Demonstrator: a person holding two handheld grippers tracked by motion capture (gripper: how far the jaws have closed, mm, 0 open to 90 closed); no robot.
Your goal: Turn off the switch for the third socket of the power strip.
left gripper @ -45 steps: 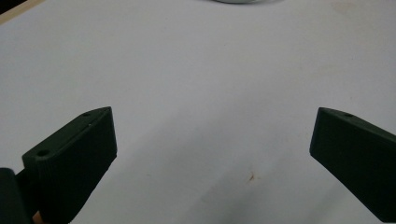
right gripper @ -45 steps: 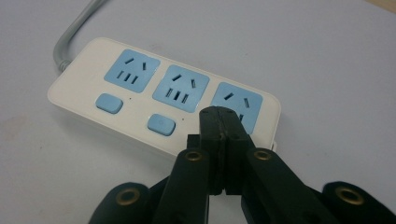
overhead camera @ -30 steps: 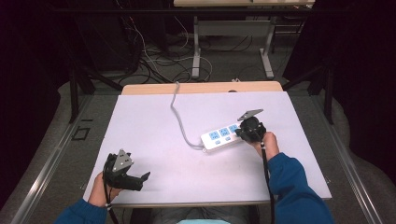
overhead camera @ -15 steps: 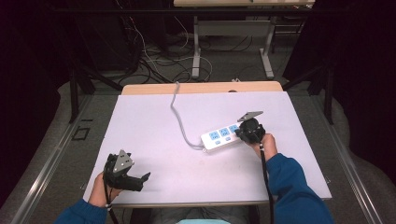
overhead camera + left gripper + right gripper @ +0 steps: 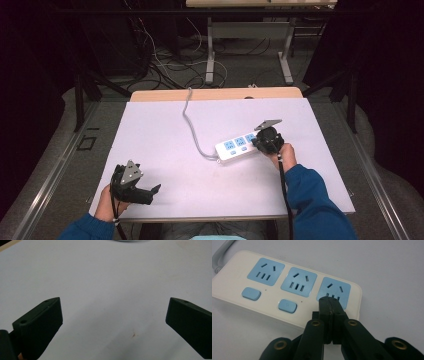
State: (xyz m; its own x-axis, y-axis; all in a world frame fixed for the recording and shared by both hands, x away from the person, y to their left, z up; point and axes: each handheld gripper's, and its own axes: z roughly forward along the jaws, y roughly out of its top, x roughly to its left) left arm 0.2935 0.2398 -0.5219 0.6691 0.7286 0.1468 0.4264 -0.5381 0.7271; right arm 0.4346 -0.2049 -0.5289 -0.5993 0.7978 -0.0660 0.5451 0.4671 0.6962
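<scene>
Your right gripper (image 5: 263, 141) sits at the right end of the power strip (image 5: 239, 148), which lies right of the middle of the white table (image 5: 170, 135), angled so its right end points away from you; in the right gripper view the jaws are pressed flat together, nothing between them, and their joined tip (image 5: 329, 303) rests over the lower edge of the third blue socket (image 5: 333, 292), the one nearest that end; whether the tip actually touches the socket face you cannot tell from here. Two more blue sockets (image 5: 298, 281) run off to the left in that view, with two blue rounded buttons (image 5: 287, 305) below them; the strip's body is cream-white. Its grey cord (image 5: 189, 122) leaves the left end, curves across the table top and runs off the far edge toward the wooden strip (image 5: 215, 94) behind it.

Your left gripper (image 5: 145, 192) rests near the front left corner of the table, well apart from the strip, held low in your left hand (image 5: 106, 206); in the left gripper view its two black jaws stand spread wide with bare white surface between them, and a small brown speck (image 5: 134, 335) marks the table just ahead.
</scene>
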